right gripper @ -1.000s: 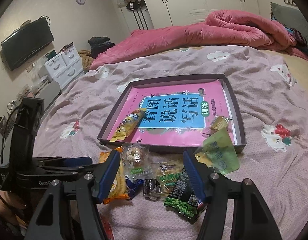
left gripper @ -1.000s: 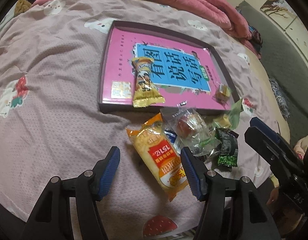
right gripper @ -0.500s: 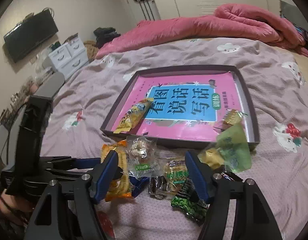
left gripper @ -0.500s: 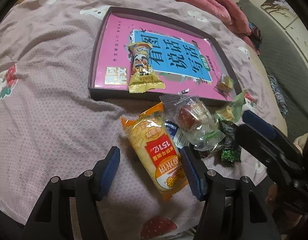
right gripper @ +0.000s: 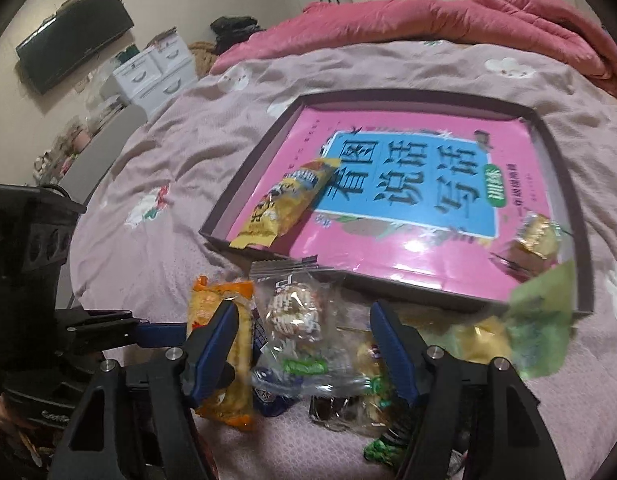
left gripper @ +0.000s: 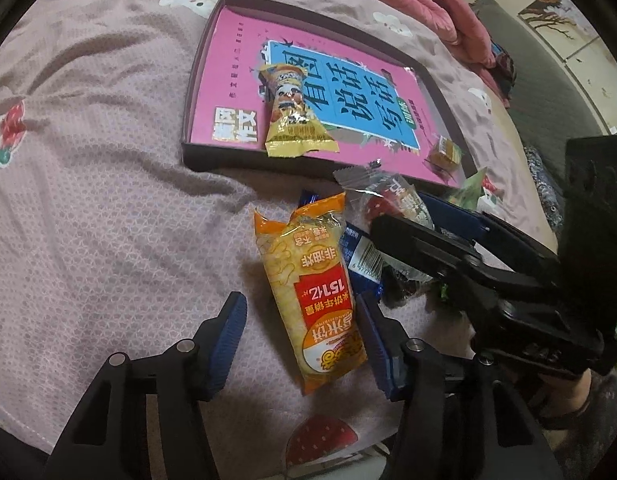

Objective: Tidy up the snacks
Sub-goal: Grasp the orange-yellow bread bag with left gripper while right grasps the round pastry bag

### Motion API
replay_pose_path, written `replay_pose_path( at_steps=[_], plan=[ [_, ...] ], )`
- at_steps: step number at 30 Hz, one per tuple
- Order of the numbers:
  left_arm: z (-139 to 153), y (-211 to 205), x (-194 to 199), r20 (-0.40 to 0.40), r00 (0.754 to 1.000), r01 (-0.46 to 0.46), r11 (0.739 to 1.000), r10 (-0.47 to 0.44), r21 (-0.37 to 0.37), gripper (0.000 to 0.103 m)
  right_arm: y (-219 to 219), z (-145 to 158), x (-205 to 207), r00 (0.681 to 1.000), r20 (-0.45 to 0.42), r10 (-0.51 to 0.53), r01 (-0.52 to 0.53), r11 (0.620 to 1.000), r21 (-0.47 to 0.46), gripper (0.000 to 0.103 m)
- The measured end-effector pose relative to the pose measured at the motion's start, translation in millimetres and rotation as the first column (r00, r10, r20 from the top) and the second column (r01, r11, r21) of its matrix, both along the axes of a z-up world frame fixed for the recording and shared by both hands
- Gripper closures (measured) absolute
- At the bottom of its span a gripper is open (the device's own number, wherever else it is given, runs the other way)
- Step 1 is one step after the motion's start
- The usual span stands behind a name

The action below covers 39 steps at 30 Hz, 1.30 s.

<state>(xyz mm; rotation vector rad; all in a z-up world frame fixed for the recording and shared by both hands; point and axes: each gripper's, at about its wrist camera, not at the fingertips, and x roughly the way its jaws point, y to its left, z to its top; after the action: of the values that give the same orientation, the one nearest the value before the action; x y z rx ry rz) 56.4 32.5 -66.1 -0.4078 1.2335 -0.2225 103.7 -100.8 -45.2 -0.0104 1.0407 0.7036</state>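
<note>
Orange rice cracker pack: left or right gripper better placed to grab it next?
Left. The left gripper has its open jaws, just narrowing, astride the orange rice cracker pack. The right gripper straddles the clear-wrapped snack instead.

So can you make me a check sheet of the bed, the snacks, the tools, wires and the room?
Surface: pink printed bedsheet, wrinkled.
Job's things: dark tray holds a pink book, a yellow snack packet and a small gold candy; orange rice-cracker packet, clear-wrapped pastry and green packets lie before it.
Clutter: nothing seen.
Tools: left tool open around the orange packet; right tool open over the pastry; both have just been closing.
Cables: nothing seen.
Surroundings: pink duvet, wall television, white drawers.
</note>
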Motion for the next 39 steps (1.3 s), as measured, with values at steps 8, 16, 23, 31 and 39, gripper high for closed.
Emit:
replay_pose_path(
  at_steps=[8,16,23,31,39],
  plan=[
    [-1.8,-2.9,-0.8,0.006,1.000,0.005,1.000,-0.005,-0.017,0.056,2.7,3.1,-12.4,0.995,0.096,0.020,-0.014,0.998,-0.065,0.063],
    [-5.2,-13.9,-3.0,0.000,1.000,0.022,0.999,-0.022,-0.023,0.068,-26.1,15.6,-26.3,0.991,0.105,-0.081,0.080,0.997,0.014,0.063],
    [6.0,-12.0,-5.4,0.028,0.999,0.018,1.000,-0.018,-0.006,0.071,-35.8,24.4,-33.1,0.986,0.121,-0.116,0.110,0.993,0.051,0.063],
    [19.1,-7.7,-8.5,0.056,0.998,0.012,1.000,-0.012,-0.002,0.071,-42.3,32.2,-37.2,0.982,0.134,-0.134,0.123,0.989,0.084,0.063],
    [40.0,-5.3,-11.4,0.104,0.995,0.005,1.000,-0.006,0.012,0.072,-46.9,37.8,-37.6,0.978,0.145,-0.152,0.137,0.984,0.111,0.063]
  ],
)
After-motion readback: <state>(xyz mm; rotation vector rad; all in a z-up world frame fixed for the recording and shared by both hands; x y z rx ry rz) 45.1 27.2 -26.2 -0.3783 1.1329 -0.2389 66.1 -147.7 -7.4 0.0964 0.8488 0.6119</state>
